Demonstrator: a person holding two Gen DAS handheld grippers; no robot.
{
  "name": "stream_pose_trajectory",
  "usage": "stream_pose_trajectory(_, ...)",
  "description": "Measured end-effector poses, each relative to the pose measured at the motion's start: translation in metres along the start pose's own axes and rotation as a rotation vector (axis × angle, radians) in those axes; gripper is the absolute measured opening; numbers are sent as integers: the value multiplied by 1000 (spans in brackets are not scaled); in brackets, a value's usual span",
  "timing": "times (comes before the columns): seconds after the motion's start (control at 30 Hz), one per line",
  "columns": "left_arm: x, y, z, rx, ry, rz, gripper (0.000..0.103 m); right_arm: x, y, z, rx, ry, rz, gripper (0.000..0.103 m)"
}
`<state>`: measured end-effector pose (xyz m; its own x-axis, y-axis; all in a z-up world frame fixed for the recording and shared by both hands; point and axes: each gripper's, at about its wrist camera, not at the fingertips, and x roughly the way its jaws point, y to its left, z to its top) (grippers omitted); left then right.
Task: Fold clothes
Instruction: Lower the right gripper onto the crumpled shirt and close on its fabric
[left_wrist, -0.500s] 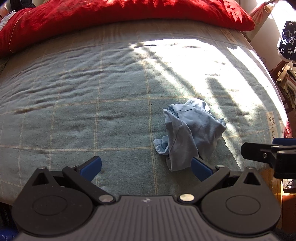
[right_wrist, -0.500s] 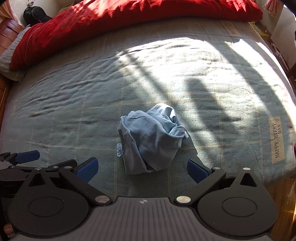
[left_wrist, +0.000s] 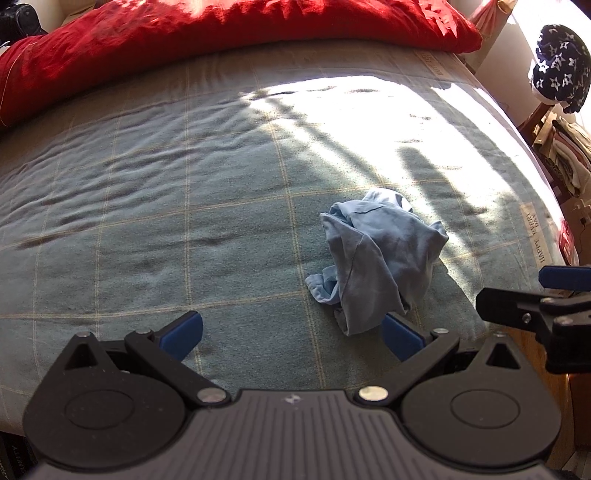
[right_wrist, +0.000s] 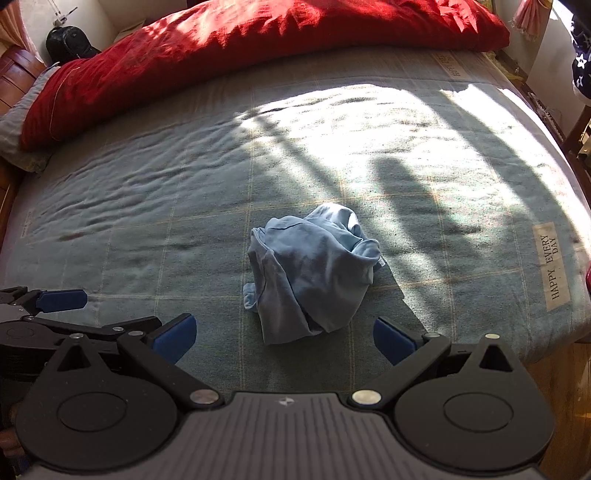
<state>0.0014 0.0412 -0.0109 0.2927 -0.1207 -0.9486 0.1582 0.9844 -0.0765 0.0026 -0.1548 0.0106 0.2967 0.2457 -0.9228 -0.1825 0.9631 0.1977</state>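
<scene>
On the sunlit green bed (right_wrist: 147, 192), the light-blue garment (right_wrist: 310, 273) lies crumpled near the front edge. Since half a second ago, left gripper (left_wrist: 291, 330) and right gripper (right_wrist: 284, 334) have barely shifted, fingers spread wide, empty; nothing is folded.

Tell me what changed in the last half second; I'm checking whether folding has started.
Nothing visibly changed. The crumpled blue garment lies untouched on the green blanket, and the left gripper and right gripper both hang open short of it, as before.
</scene>
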Motion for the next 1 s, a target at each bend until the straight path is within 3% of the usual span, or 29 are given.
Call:
stream_pose_trajectory(0.23, 4, -2, 10, -50, -24, 65, 102, 1, -17, 24, -84, -70, 90, 103)
stream_pose_trajectory(0.37, 15, -6, 20, -146, 28, 93, 102, 2, -31, 47, -177, -102, 144, 103)
stream_pose_trajectory(0.53, 25, -22, 22, -222, 37, 93, 102, 11, -50, 67, -323, -147, 264, 103)
stream_pose_trajectory(0.67, 31, -35, 18, -261, 32, 97, 102, 36, -57, 67, -464, -82, 294, 103)
stream_pose_trajectory(0.8, 42, -43, 13, -246, 18, 76, 102, 59, -66, 59, -465, -13, 267, 100)
stream_pose_trajectory(0.87, 49, -46, 9, -236, -3, 56, 102, 71, -71, 54, -452, 15, 252, 96)
stream_pose_trajectory(1.0, 62, -51, 3, -215, -44, 16, 102, 88, -75, 47, -463, 72, 258, 77)
